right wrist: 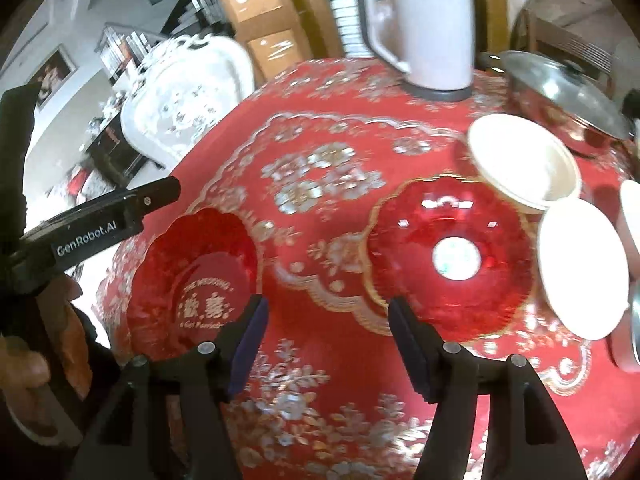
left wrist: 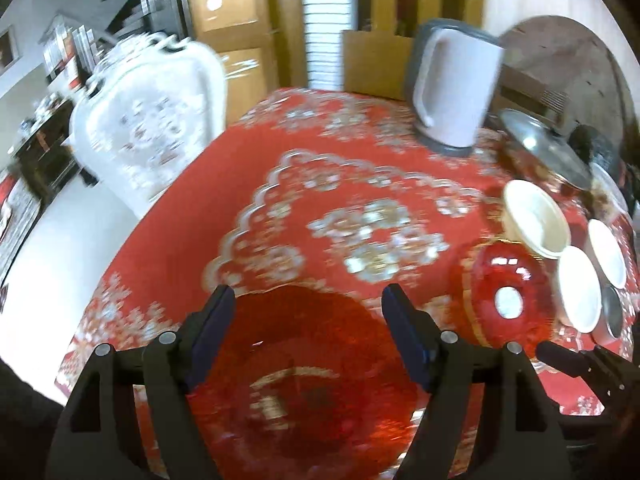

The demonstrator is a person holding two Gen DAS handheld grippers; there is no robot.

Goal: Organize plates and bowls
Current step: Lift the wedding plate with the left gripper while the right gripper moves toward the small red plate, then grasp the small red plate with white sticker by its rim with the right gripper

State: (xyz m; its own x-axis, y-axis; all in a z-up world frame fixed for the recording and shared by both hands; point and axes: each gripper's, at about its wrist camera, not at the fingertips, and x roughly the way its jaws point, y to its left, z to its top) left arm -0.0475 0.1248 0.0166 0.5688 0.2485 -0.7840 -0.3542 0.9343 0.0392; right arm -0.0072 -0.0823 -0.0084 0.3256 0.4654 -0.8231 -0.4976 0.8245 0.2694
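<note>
A red plate with gold lettering point(left wrist: 308, 384) lies on the red tablecloth near the front edge. My left gripper point(left wrist: 310, 304) hovers open over it, one finger on either side and apart from it. In the right wrist view this plate point(right wrist: 192, 280) sits at the left, below a finger of the left gripper point(right wrist: 156, 198). A second red plate with a scalloped gold rim point(right wrist: 452, 256) lies ahead and to the right of my open, empty right gripper point(right wrist: 328, 312). A cream bowl point(right wrist: 524, 160) and a white bowl point(right wrist: 580, 268) touch its far and right sides.
A white kettle point(right wrist: 424, 24) stands at the table's far side, with a lidded steel pot point(right wrist: 560, 92) to its right. More white dishes point(left wrist: 608, 252) and a small metal bowl point(left wrist: 612, 316) crowd the right edge. A white carved chair point(left wrist: 148, 120) stands at the left.
</note>
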